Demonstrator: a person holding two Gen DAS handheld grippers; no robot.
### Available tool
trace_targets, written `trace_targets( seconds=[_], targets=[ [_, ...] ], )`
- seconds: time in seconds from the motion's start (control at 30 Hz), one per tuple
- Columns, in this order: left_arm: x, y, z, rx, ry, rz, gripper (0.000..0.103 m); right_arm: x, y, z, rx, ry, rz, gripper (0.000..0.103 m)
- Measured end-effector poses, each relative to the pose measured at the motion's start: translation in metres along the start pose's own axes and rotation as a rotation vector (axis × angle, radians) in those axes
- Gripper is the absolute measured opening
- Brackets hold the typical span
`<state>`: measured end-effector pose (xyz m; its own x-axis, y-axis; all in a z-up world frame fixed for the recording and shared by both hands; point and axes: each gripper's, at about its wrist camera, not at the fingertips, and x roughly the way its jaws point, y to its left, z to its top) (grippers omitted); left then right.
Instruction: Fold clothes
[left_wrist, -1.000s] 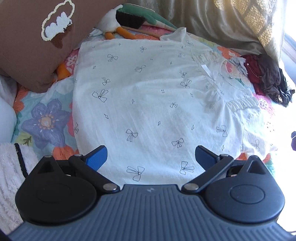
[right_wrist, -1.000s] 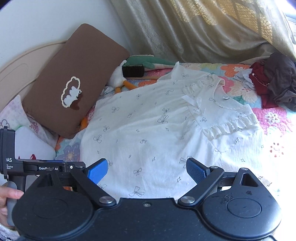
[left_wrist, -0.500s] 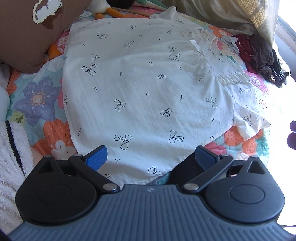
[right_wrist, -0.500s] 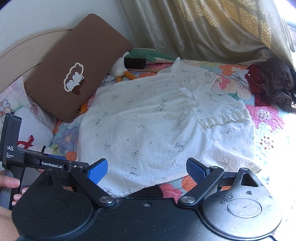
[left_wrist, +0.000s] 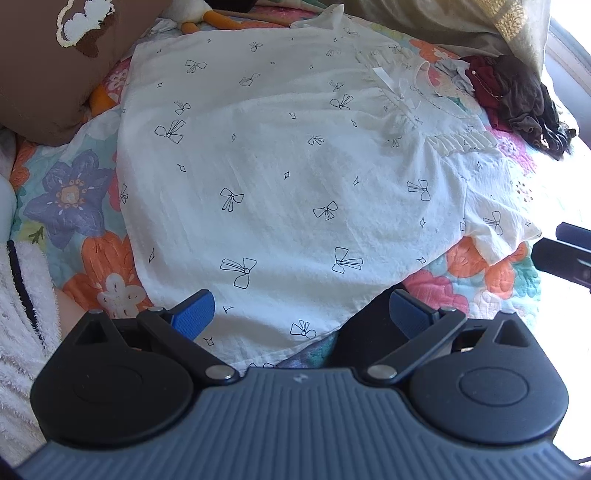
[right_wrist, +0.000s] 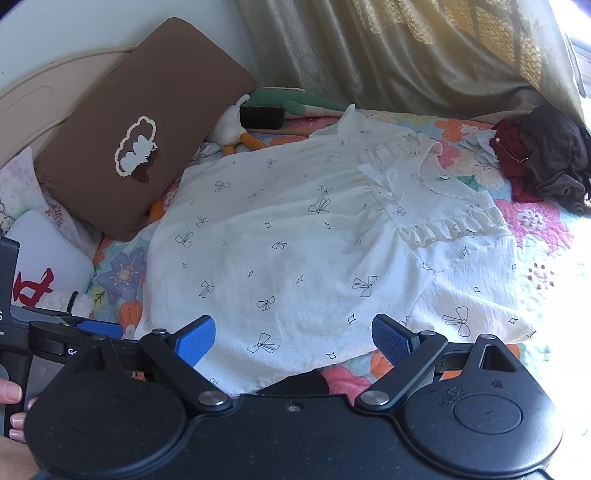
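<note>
A white dress with black bow prints (left_wrist: 288, 166) lies spread flat on a floral quilt (left_wrist: 74, 195), its hem toward me and its ruffled neckline to the far right. It also shows in the right wrist view (right_wrist: 295, 251). My left gripper (left_wrist: 301, 314) is open and empty, just above the dress's near hem. My right gripper (right_wrist: 293, 338) is open and empty, above the near hem a little to the right. The left gripper's body (right_wrist: 48, 343) shows at the left of the right wrist view, in a hand.
A brown pillow (right_wrist: 144, 155) leans on the headboard at the left. A duck plush (right_wrist: 240, 129) lies behind the dress. A pile of dark red and brown clothes (right_wrist: 543, 162) sits at the far right. A beige curtain (right_wrist: 424, 55) hangs behind the bed.
Both grippers have pulled back toward the near edge of the bed, so the dress's hem and more quilt show. Both stay open. The dress has not moved.
</note>
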<state>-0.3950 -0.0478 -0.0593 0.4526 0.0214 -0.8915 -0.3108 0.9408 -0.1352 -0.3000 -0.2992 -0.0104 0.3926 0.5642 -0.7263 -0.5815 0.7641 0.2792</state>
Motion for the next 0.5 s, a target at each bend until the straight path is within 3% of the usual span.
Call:
trace_targets(
  seconds=[0.5],
  targets=[
    [0.0031,-0.003,-0.0008,0.006,-0.012,-0.001,0.103,0.0084,0.0089,-0.0024,0.001,-0.014,-0.058,0.094]
  ],
)
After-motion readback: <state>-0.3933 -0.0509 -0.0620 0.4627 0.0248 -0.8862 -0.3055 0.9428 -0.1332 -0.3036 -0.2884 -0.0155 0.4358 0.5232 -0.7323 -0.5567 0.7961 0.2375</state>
